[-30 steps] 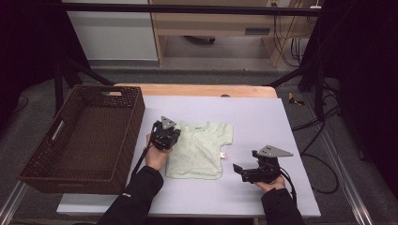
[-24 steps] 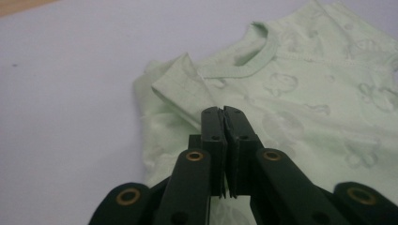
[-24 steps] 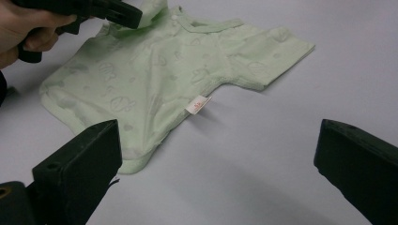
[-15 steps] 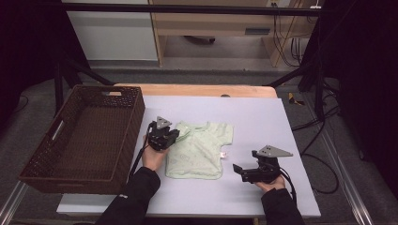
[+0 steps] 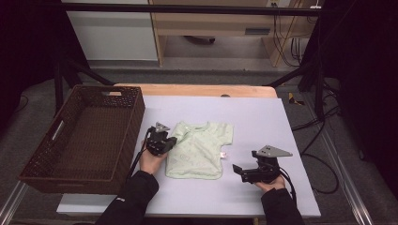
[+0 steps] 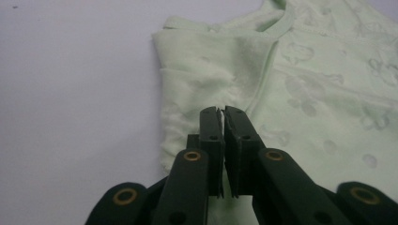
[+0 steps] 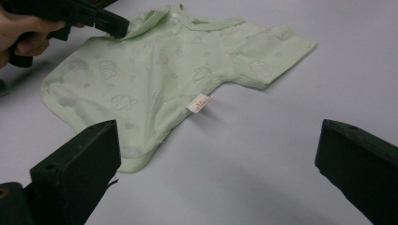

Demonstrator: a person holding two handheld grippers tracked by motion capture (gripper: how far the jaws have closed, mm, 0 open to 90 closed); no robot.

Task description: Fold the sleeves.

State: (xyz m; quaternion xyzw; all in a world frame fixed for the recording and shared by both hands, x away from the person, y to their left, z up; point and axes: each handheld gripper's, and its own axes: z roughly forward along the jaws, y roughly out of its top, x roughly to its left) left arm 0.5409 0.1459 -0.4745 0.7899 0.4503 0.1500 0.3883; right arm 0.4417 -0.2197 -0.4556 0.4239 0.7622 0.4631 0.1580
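Observation:
A small pale green shirt (image 5: 202,145) lies flat on the lilac table top (image 5: 263,117), neck toward the far side. Its left sleeve (image 6: 197,75) is folded in over the front. My left gripper (image 5: 170,140) sits at that folded sleeve, tips just over the cloth (image 6: 220,112). Its jaws have just been opening by a hair and still stand all but together, with no cloth seen between them. In the right gripper view the left gripper (image 7: 119,28) touches the shirt (image 7: 164,70) near the collar. My right gripper (image 5: 239,171) rests open to the right of the hem (image 7: 216,140), nothing between its jaws.
A dark woven basket (image 5: 136,112) stands at the table's left edge, beside the left hand. A white label (image 7: 199,104) sticks out of the shirt's side seam. A wooden strip (image 5: 197,90) runs along the far edge of the table.
My left gripper has drifted slightly nearer and to the left along the shirt's edge, and the left sleeve now lies folded in. The right gripper has stayed put.

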